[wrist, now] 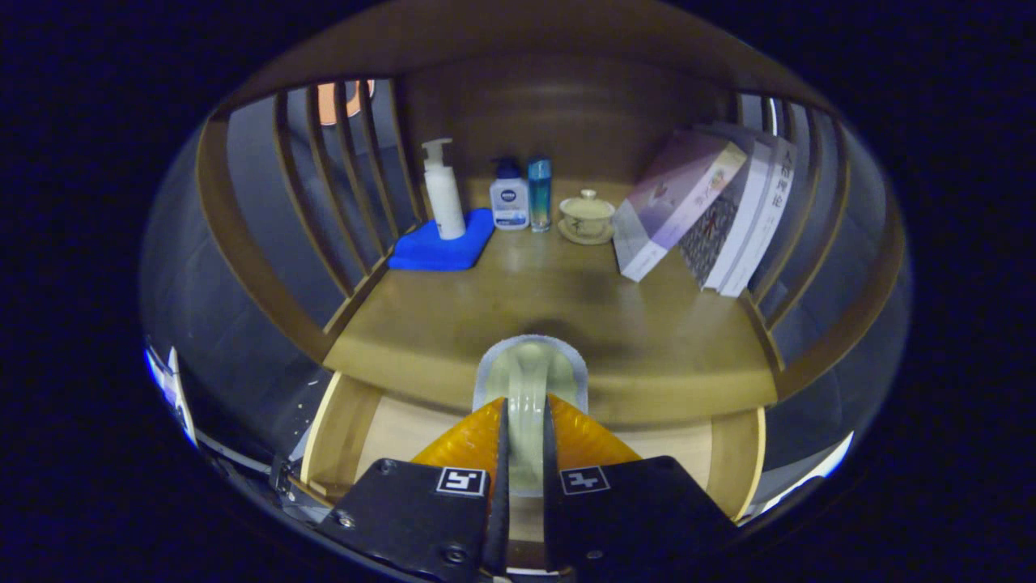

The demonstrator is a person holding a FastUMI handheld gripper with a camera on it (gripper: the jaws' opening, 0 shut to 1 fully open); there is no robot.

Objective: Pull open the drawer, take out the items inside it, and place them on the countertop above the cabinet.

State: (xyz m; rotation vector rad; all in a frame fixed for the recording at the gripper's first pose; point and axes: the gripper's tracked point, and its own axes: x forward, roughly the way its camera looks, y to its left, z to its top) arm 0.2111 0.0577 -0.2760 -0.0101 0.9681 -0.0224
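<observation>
We hold a pale cup (530, 380) clenched in the jaws of the gripper (524, 421) over the open drawer (405, 429), next setting it on the surface (502, 300).

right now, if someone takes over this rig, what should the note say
Tongs: shut on a pale green spoon, held over the front edge of the countertop.
Drawer: pulled open below; what else it holds is hidden by the tongs.
Countertop: pump bottle on a blue cloth, two small bottles, a lidded cup and leaning books at the back.
Done: drawer open, spoon lifted out.
Left: set the spoon on the countertop, then check the drawer.
</observation>
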